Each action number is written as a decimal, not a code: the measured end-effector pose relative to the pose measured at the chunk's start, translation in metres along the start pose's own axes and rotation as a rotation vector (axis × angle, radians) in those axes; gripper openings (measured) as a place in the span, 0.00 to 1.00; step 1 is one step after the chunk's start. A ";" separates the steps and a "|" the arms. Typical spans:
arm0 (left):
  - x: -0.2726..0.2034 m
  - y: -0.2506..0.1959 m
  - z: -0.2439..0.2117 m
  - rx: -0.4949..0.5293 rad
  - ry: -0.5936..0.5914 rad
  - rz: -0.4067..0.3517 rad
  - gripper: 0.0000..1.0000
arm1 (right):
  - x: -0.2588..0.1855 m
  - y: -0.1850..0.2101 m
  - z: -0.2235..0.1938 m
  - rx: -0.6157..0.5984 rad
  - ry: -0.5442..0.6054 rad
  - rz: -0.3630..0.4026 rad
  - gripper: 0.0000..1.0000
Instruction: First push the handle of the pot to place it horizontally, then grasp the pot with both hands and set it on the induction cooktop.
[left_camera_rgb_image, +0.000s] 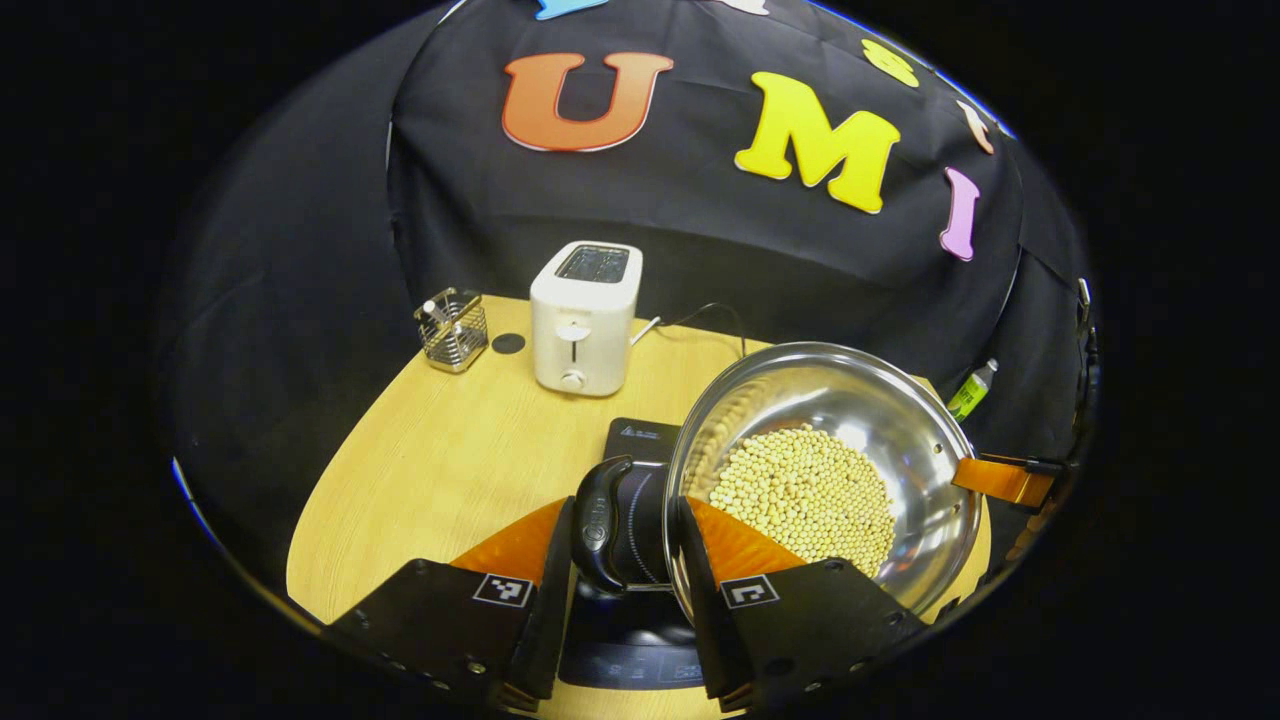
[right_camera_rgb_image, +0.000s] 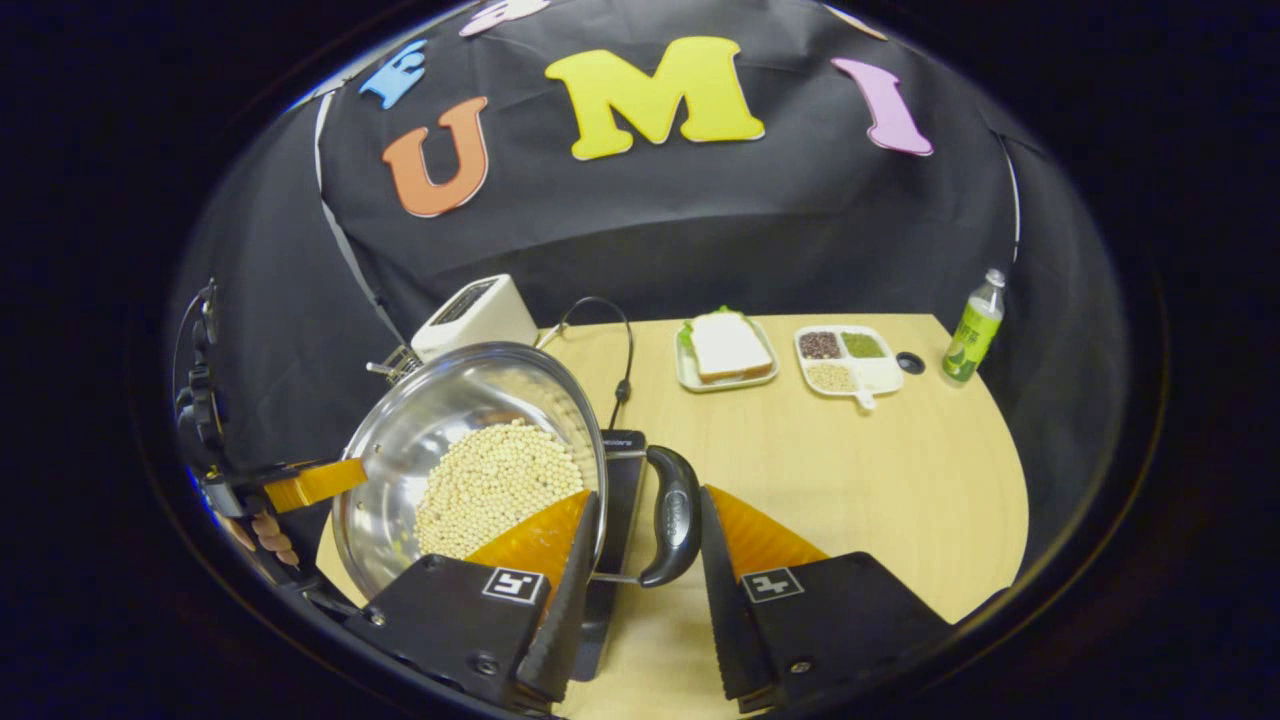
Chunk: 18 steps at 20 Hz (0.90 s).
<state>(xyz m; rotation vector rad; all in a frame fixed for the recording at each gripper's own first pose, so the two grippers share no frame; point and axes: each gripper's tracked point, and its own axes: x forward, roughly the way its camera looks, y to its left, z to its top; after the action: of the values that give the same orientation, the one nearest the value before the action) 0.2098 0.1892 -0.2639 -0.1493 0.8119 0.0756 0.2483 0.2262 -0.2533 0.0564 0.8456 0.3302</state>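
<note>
A shiny steel pot (left_camera_rgb_image: 900, 430) holding pale beans (left_camera_rgb_image: 805, 490) hangs tilted over the black induction cooktop (left_camera_rgb_image: 640, 437). My left gripper (left_camera_rgb_image: 625, 505) is shut on the pot's black side handle (left_camera_rgb_image: 598, 525), one finger outside the handle and the other over the rim. In the right gripper view, my right gripper (right_camera_rgb_image: 648, 495) clamps the opposite black handle (right_camera_rgb_image: 675, 520) of the pot (right_camera_rgb_image: 400, 440) the same way, with the cooktop (right_camera_rgb_image: 622, 470) just beneath. The far gripper's finger (left_camera_rgb_image: 1005, 480) meets the rim opposite.
On the wooden table (left_camera_rgb_image: 430, 470) stand a white toaster (left_camera_rgb_image: 585, 315) and a wire basket (left_camera_rgb_image: 452, 328) at the back. A green bottle (right_camera_rgb_image: 972, 328), a plate with a sandwich (right_camera_rgb_image: 725, 350), a divided tray of grains (right_camera_rgb_image: 845, 358) and a black cable (right_camera_rgb_image: 622, 350) lie farther right.
</note>
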 end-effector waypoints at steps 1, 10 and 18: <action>0.006 0.005 -0.002 -0.003 0.009 0.001 0.53 | 0.007 0.003 -0.002 0.009 0.002 0.000 0.57; 0.051 0.032 -0.018 -0.029 0.029 -0.006 0.53 | 0.050 0.013 -0.017 0.019 0.003 -0.003 0.57; 0.051 0.028 -0.016 -0.010 0.006 -0.018 0.53 | 0.063 0.005 -0.023 0.050 -0.001 0.018 0.57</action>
<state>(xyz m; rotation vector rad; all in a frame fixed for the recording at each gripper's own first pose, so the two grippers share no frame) 0.2297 0.2143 -0.3148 -0.1665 0.8162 0.0626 0.2689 0.2487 -0.3129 0.1108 0.8529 0.3264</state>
